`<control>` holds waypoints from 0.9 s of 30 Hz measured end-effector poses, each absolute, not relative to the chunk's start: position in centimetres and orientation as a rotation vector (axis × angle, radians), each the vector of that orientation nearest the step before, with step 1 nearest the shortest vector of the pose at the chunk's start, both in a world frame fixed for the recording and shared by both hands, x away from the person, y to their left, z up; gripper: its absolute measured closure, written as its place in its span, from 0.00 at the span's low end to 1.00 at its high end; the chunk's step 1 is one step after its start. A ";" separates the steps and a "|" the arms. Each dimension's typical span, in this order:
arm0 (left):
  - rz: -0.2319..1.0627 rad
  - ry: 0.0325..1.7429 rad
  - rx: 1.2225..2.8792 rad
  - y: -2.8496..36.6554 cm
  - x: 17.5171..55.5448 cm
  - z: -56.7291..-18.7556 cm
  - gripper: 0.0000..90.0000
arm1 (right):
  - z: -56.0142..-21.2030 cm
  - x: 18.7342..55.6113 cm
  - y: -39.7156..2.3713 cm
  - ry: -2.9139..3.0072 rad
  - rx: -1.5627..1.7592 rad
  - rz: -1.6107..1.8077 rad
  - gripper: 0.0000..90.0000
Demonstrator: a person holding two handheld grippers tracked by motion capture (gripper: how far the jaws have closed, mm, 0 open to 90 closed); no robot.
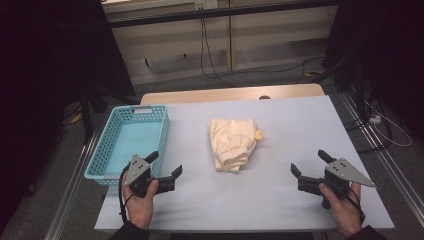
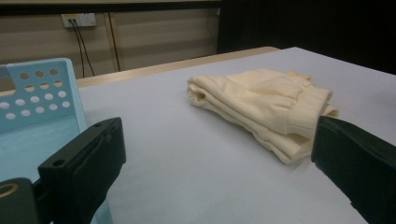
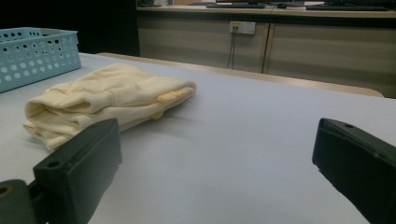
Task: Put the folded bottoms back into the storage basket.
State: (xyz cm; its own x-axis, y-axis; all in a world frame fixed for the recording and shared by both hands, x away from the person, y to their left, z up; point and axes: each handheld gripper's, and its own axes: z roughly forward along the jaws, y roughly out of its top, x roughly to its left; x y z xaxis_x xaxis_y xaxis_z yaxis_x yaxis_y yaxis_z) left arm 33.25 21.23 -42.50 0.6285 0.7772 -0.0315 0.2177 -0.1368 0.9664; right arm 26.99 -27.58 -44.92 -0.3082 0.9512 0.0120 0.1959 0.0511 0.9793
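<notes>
A folded cream garment (image 1: 232,143) lies in the middle of the pale table (image 1: 295,130); it also shows in the left gripper view (image 2: 261,107) and the right gripper view (image 3: 107,100). A light blue perforated basket (image 1: 127,140) stands at the table's left, with nothing inside. My left gripper (image 1: 165,165) rests near the front left beside the basket, jaws wide open and bare. At the front right my right gripper (image 1: 310,162) is open too, with nothing between its jaws. Both point toward the garment from a distance.
Beyond the table's far edge are a wooden strip (image 1: 230,94), a floor with cables (image 1: 260,70) and a wall socket (image 3: 242,27). Dark curtains flank both sides. Bare table surface lies around the garment.
</notes>
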 end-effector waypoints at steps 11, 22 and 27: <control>0.574 0.826 1.712 20.7 33.3 -42.2 0.04 | -45.1 27.1 -27.6 1.623 1.178 1.333 0.02; 0.519 0.813 1.749 20.0 33.7 -42.3 0.05 | -45.1 27.1 -27.5 1.628 1.180 1.331 0.02; 0.520 0.807 1.793 19.6 34.1 -42.5 0.06 | -45.1 27.1 -27.5 1.635 1.180 1.327 0.02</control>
State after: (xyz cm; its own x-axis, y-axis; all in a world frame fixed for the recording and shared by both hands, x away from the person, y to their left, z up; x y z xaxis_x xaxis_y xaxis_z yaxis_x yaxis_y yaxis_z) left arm 34.09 19.58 -42.49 0.6776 0.7349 -0.0291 0.2776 -0.2190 0.9354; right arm 27.15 -27.46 -45.10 -0.3292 0.9441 0.0191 0.2130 0.0546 0.9755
